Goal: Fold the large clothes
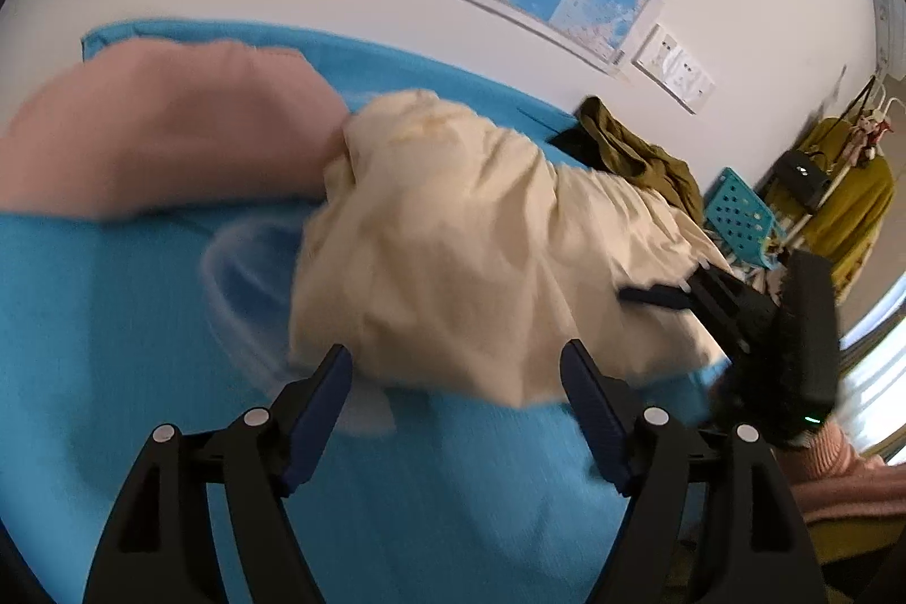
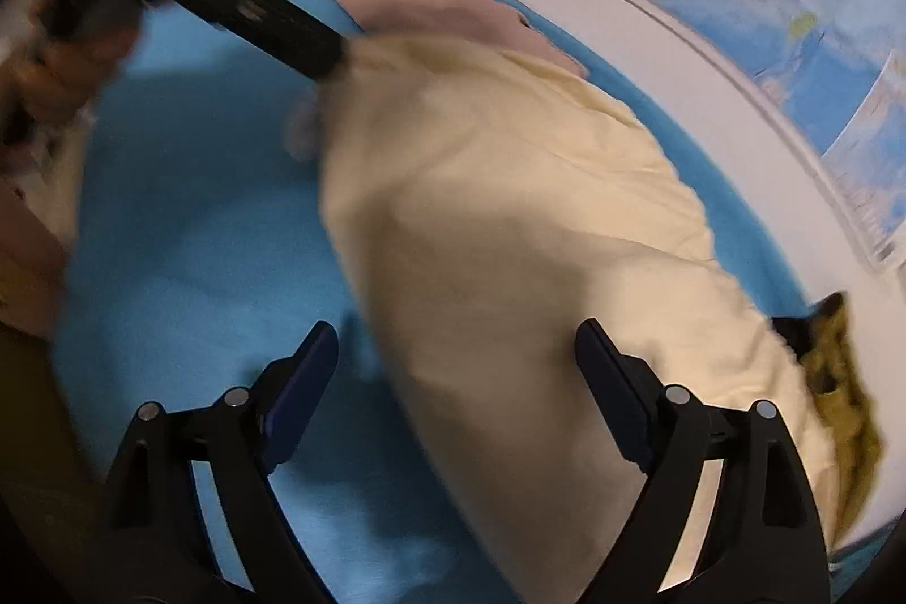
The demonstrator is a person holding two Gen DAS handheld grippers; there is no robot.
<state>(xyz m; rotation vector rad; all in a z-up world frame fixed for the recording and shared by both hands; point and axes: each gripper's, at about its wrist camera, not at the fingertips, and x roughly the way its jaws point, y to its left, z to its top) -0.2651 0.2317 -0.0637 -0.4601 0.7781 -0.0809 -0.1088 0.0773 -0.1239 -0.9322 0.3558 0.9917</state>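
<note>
Both tools, left (image 1: pixel 456 377) and right (image 2: pixel 456 358), gape wide over the cream garment (image 1: pixel 453 236) on blue cloth (image 1: pixel 141 321)

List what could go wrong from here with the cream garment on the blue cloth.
1. The cream garment lies bunched against the pink garment; a grab might catch both.
2. Its far end touches the olive garment, which could get dragged along.
3. Both the left gripper and right gripper are open over the blue cloth; a low pinch may lift that cloth too.
</note>
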